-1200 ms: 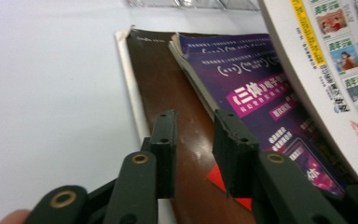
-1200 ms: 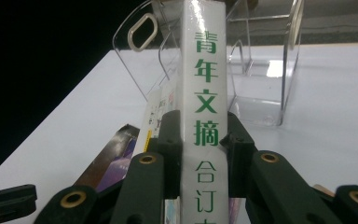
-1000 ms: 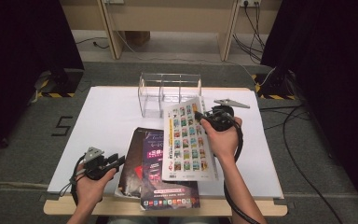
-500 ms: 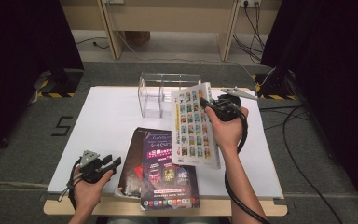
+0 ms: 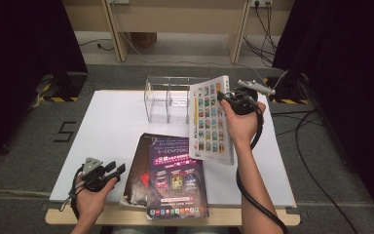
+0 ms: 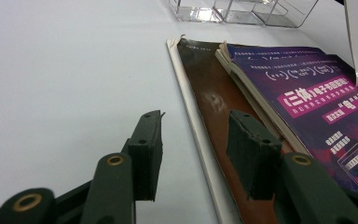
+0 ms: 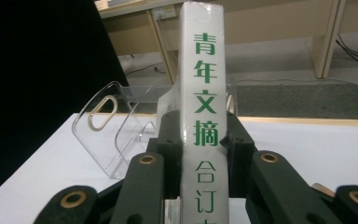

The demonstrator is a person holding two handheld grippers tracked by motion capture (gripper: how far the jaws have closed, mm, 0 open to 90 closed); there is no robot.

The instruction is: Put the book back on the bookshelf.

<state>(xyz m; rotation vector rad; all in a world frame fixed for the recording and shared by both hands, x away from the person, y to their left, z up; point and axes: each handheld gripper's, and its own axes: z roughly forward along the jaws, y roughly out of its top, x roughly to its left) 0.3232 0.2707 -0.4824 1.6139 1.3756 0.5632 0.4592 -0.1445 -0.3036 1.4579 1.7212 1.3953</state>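
Observation:
My right gripper (image 5: 223,96) is shut on the spine of a thick white book (image 5: 209,121) with rows of small colourful pictures on its cover. It holds the book upright above the table, just in front of the clear acrylic rack (image 5: 168,97). In the right gripper view the white spine (image 7: 200,70) with green characters stands between the pads of that gripper (image 7: 200,123). My left gripper (image 5: 119,169) rests low at the table's near left. Its jaws have just been opening and stand apart around nothing (image 6: 195,117), beside a brown book (image 6: 214,93) under a purple magazine (image 6: 307,93).
The brown book (image 5: 135,171) and purple magazine (image 5: 175,181) lie stacked at the front edge of the white table (image 5: 112,122). The rack (image 7: 116,126) has upright clear dividers. Cables trail over the floor at the right.
The right gripper has lifted the white book off the table and tipped it upright, moving it up toward the rack. The left hand has stayed put.

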